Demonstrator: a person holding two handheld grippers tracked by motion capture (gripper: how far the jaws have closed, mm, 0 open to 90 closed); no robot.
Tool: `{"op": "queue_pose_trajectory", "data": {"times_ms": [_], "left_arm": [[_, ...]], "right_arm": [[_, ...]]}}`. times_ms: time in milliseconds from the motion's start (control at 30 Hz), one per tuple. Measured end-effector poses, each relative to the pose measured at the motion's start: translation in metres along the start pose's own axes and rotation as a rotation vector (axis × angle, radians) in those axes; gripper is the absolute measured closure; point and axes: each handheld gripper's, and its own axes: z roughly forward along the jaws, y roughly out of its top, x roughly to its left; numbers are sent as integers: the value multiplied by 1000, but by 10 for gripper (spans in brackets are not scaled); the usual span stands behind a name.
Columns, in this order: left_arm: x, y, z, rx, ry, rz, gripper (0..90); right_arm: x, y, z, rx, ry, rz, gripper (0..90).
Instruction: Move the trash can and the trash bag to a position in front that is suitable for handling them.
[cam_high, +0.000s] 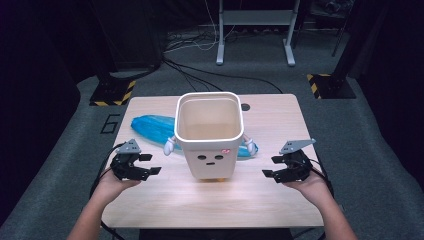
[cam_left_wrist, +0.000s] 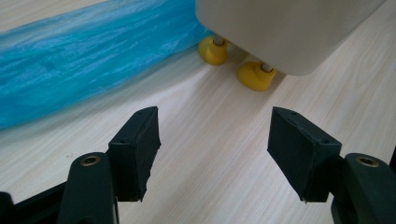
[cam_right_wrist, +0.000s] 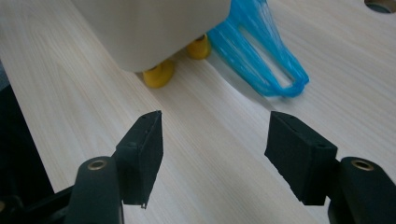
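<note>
Nearest the person, the left gripper (cam_high: 150, 164) and the right gripper (cam_high: 271, 166) hover over the wooden table (cam_high: 215, 200), each with jaws spread wide and empty. Between them, mid-table, stands the cream face-printed bin (cam_high: 209, 135) on yellow feet (cam_left_wrist: 254, 76). Behind it lies a blue plastic bag (cam_high: 152, 127), touching its base.

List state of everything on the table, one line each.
bin: upright on yellow feet, empty, untouched.
bag: flat behind the bin, handle sticking out on the right.
left gripper: open, empty, left of the bin.
right gripper: open, empty, right of the bin.
</note>
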Motion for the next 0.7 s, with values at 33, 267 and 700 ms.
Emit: {"op": "queue_pose_trajectory", "data": {"times_ms": [33,267,700], "left_arm": [[-2,3,-3,-5,-4,4,335],[-6,16,-14,-48,-30,31,341],[-8,36,-22,-130,-148,77,355]], "right_arm": [[1,2,-2,-7,3,-3,352],[4,12,-8,-60,30,-38,360],[8,32,-16,-146,105,-131,372]]}}
